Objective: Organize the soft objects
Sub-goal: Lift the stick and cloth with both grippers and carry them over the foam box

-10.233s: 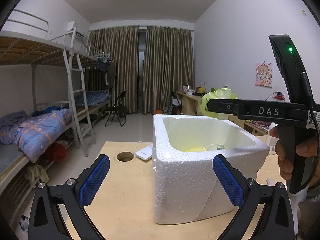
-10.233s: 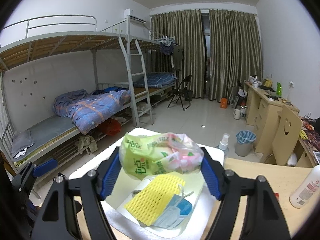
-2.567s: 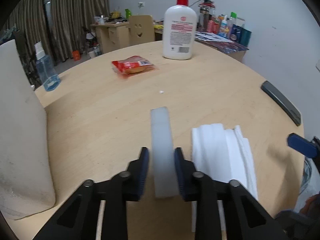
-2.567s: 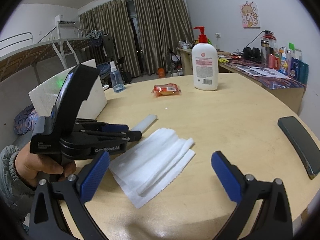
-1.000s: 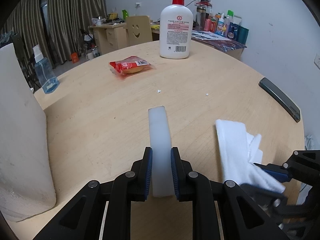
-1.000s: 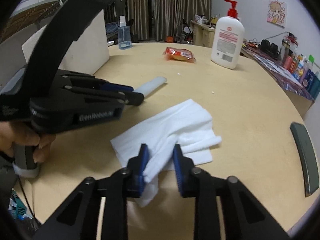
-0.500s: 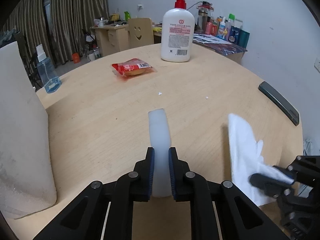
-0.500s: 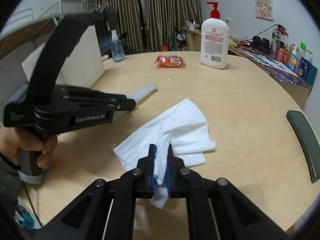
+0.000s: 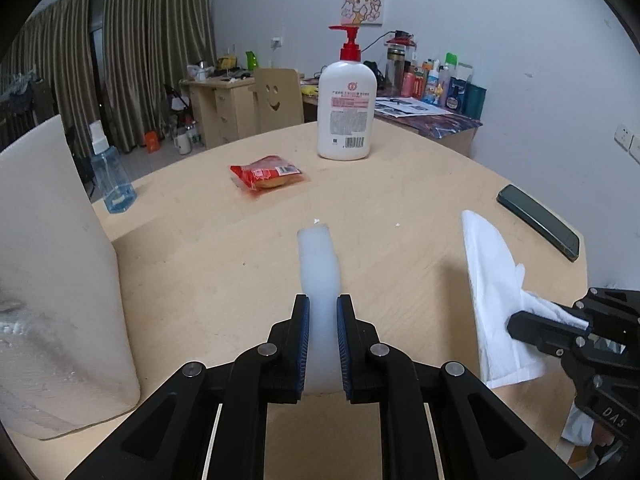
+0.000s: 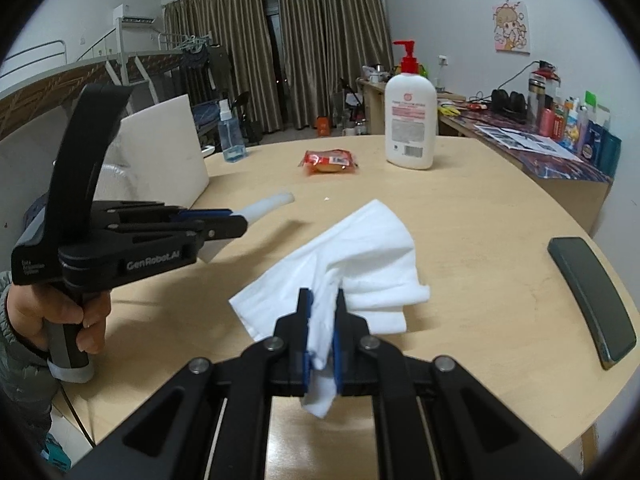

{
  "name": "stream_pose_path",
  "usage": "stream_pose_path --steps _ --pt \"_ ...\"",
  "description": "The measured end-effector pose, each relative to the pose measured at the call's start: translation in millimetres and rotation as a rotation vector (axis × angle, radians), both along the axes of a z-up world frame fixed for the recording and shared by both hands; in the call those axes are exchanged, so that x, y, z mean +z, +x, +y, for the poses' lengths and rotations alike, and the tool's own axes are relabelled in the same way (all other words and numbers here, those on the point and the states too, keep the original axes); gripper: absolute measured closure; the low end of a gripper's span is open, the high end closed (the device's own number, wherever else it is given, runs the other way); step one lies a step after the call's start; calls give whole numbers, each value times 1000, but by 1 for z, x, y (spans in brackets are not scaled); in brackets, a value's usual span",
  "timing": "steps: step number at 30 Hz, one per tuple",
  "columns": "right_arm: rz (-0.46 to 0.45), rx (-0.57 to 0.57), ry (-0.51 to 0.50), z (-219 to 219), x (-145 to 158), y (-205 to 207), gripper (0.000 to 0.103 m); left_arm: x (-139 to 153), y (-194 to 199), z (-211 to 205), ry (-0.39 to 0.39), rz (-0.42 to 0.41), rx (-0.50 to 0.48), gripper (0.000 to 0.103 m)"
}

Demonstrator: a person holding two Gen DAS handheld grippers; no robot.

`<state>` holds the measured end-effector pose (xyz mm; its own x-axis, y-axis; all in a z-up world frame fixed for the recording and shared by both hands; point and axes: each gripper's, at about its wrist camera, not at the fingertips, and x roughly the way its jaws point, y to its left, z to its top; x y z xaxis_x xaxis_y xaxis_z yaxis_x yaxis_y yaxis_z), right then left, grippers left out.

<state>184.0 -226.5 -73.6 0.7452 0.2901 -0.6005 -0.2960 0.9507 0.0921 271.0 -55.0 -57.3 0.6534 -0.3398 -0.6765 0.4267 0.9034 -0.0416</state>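
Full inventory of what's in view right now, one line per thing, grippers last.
Translucent white foam strip: 1, clamped in the left gripper, far end off the table.
White folded cloth: 1, pinched at its near corner by the right gripper, partly lifted.
White styrofoam box: 1, left edge of the table.
Round light wooden table: 1, under everything.
White lotion pump bottle with red pump: 1, far side of the table.
Red snack packet: 1, centre, lying flat.
Clear blue spray bottle: 1, far left.
Dark phone: 1, right edge.
Left gripper: black, blue pads, shut.
Right gripper: same, shut.
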Motion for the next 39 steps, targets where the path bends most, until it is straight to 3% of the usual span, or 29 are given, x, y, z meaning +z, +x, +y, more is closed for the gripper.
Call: stream_pose_path --steps 12,16,25,39 --pt "-60 -8 50 -8 12 -13 92 18 -21 -4 13 -83 -15 89" --pt "-79 -8 68 -12 16 -19 92 24 -41 -7 47 -146 -9 89" --pt "-131 11 90 -14 28 -40 92 44 -95 -10 26 -254 -16 88" --pt "-222 36 112 -16 50 -73 92 64 -146 -5 -12 -317 6 88"
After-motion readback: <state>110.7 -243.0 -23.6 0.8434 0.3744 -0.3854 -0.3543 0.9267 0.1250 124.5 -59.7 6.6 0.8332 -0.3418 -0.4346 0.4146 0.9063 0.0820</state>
